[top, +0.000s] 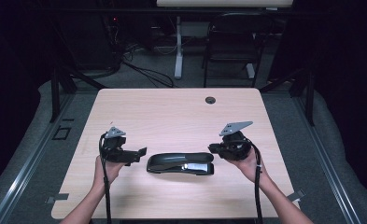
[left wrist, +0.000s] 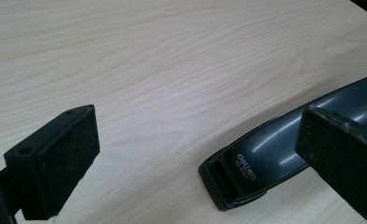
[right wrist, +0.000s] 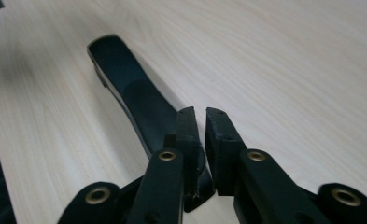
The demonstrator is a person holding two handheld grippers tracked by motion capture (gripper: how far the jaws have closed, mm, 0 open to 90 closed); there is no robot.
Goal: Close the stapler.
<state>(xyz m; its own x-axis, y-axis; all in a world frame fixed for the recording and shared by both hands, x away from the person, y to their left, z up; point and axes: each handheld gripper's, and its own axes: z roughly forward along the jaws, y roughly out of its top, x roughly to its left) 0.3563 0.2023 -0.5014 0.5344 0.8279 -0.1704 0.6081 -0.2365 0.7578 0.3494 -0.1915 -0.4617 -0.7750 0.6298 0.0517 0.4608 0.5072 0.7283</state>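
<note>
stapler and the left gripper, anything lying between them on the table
Nothing: in the high view, bare wood separates the left gripper from the near end of the stapler.

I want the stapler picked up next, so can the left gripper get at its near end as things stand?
Probably yes. The left gripper is open, its fingers spread, and only bare table lies between it and the stapler end.

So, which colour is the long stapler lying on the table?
The stapler is dark grey and glossy with small white lettering, clearest in the left gripper view.
</note>
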